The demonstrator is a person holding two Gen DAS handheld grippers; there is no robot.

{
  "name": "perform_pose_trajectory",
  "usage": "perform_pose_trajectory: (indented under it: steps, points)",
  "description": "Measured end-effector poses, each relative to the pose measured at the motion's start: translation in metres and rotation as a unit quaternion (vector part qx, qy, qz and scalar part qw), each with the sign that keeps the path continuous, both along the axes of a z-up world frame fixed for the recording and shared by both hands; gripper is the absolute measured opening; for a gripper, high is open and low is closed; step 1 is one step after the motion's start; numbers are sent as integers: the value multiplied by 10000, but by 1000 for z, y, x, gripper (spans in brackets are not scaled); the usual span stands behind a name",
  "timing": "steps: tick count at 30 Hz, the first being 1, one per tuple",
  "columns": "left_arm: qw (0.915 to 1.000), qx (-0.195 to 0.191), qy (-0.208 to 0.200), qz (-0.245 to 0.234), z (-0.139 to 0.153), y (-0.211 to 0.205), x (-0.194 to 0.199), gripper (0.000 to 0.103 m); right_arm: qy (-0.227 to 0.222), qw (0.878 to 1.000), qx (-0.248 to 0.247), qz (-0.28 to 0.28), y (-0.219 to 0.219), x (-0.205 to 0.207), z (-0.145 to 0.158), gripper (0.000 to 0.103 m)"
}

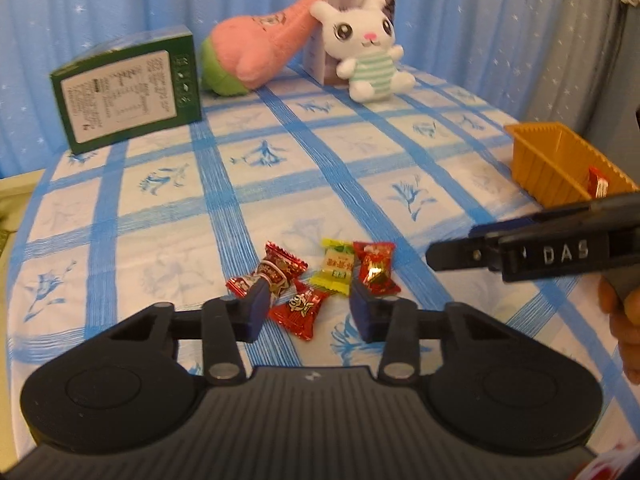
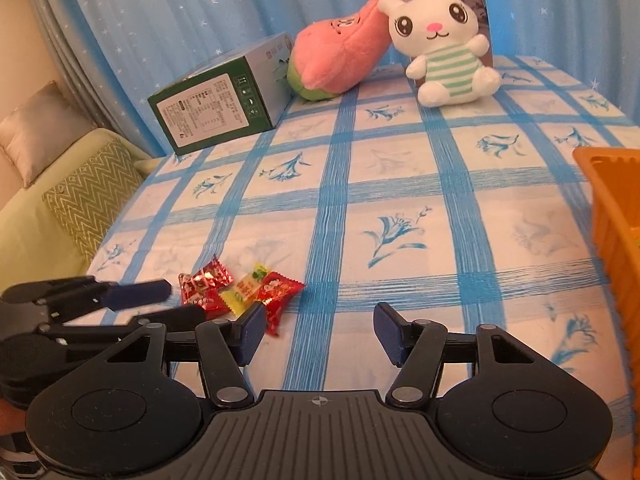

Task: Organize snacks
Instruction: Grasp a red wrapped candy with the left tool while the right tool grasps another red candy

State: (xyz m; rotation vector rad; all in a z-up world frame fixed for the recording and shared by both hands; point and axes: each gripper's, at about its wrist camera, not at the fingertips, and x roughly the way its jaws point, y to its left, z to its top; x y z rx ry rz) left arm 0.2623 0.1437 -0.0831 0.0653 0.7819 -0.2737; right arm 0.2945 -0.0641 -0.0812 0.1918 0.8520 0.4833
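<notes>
Four wrapped candies lie close together on the blue checked tablecloth (image 1: 360, 152): a dark red one (image 1: 280, 272), a yellow one (image 1: 334, 270), a red and gold one (image 1: 376, 272) and a bright red one (image 1: 298, 312). My left gripper (image 1: 308, 306) is low over them. The bright red candy lies between its fingers, which do not press on it. My right gripper (image 2: 320, 334) hovers open just right of the pile, with bare cloth between its fingers and the red candy (image 2: 278, 296) beside its left fingertip. An orange tray (image 1: 560, 160) at the right holds one red candy (image 1: 598, 186).
At the back stand a green carton (image 1: 128, 96), a pink plush (image 1: 260, 48), and a white rabbit plush (image 1: 368, 52) leaning on a pale box (image 1: 344, 0). A sofa with cushions (image 2: 80, 200) lies beyond the table's left edge. A hand (image 1: 624, 320) holds the right gripper.
</notes>
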Motion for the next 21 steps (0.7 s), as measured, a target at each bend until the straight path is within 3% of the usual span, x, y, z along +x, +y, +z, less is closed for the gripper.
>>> perform_pose_trajectory:
  steps: [5, 9, 16, 21]
  points:
    - [9998, -16, 81, -193, -8, -2, 11, 34, 24, 10000, 27, 15, 8, 9, -5, 59]
    - [9993, 148, 217, -256, -14, -5, 14, 18, 31, 10000, -14, 59, 14, 15, -10, 55]
    - [9994, 34, 303, 178, -14, 9, 10, 17, -61, 9998, -49, 185, 29, 17, -14, 39]
    - [9990, -44, 302, 323, -14, 13, 7, 17, -44, 9997, 109, 194, 37, 20, -13, 36]
